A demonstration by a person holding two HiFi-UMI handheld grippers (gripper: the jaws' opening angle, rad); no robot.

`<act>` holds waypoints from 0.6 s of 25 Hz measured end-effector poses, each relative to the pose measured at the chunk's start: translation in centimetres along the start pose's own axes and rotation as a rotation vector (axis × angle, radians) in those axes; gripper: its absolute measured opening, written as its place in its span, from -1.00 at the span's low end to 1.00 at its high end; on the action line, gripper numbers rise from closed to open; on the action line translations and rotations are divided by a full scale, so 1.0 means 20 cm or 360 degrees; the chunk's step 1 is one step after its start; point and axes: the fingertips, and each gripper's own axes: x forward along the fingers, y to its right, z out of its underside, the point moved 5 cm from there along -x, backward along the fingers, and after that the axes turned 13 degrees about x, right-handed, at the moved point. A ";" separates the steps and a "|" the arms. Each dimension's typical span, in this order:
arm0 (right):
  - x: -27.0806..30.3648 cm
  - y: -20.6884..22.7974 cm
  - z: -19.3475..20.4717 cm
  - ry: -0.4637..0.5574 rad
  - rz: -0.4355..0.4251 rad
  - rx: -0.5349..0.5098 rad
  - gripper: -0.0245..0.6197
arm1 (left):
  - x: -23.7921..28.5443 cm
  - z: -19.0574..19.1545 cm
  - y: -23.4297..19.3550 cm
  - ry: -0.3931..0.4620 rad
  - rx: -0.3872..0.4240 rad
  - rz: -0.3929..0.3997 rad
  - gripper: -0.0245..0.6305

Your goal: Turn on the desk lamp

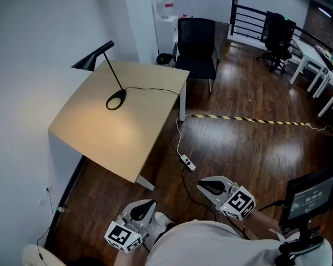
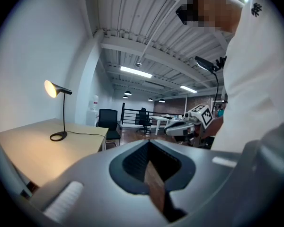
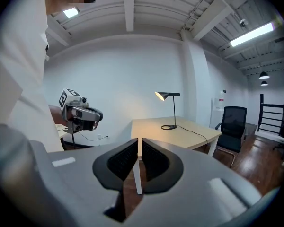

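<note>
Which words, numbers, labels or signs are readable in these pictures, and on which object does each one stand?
No text reads clearly.
Screen: pale digits, too blurred to read.
Water dispenser: red label, too small to read.
Marker cubes: black-and-white square patterns only, no words.

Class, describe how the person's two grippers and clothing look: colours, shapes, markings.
The left gripper and right gripper each have a smooth light-grey body tapering to tongs lined with black ribbed pads. Each carries a white cube printed with black square markers. The person wears a white top.
</note>
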 end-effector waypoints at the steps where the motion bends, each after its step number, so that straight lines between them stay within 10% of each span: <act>1: -0.05 0.01 0.00 0.0017 0.0000 -0.0006 -0.84 | 0.01 -0.02 0.05 0.0002 0.0014 -0.0001 -0.87; 15: -0.43 0.01 0.02 0.0084 -0.0068 -0.0054 -0.85 | 0.04 -0.03 0.48 -0.0024 0.0042 -0.0059 -0.87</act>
